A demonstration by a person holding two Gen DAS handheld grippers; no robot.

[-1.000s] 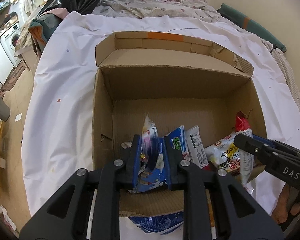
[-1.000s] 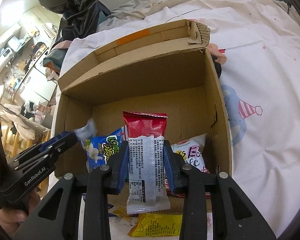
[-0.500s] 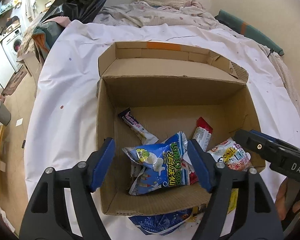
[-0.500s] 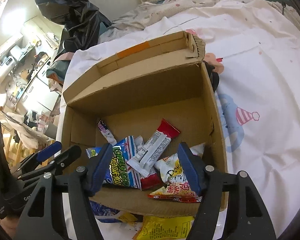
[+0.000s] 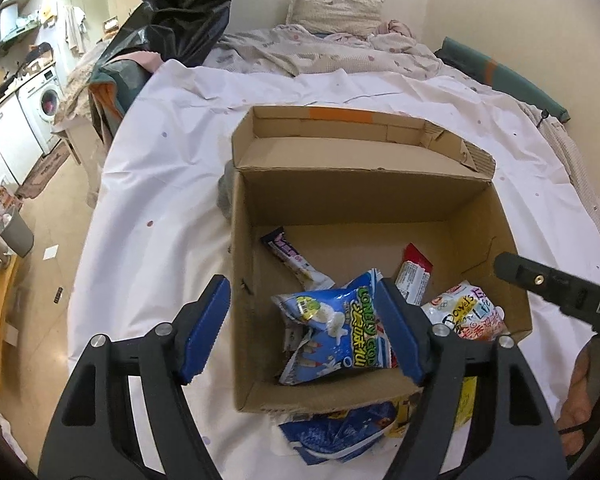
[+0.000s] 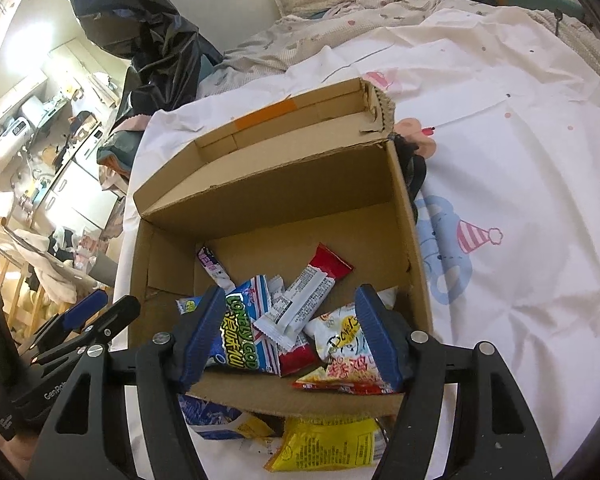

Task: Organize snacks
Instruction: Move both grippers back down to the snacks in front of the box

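An open cardboard box (image 5: pixel 480 208) (image 6: pixel 404 216) sits on a white bedsheet and holds several snack packs. Inside lie a blue Lonely God bag (image 5: pixel 336 320) (image 6: pixel 244 332), a red-and-white bar (image 5: pixel 414 276) (image 6: pixel 308 292), a purple-white bar (image 5: pixel 290 256) (image 6: pixel 212 266) and a white-red bag (image 5: pixel 472 316) (image 6: pixel 348 344). My left gripper (image 5: pixel 304 328) is open and empty above the box's near left corner. My right gripper (image 6: pixel 292 332) is open and empty above the box's near edge.
A blue bag (image 5: pixel 332 436) (image 6: pixel 208 412) and a yellow pack (image 6: pixel 328 444) lie on the sheet in front of the box. A black plastic bag (image 5: pixel 172 4) and rumpled bedding (image 5: pixel 332 48) lie beyond. The bed's left edge drops to the floor (image 5: pixel 48 240).
Both grippers have opened and let their snacks fall into the box: the left a blue-purple pack, the right the red-and-white bar. Both have pulled back and up from the box.
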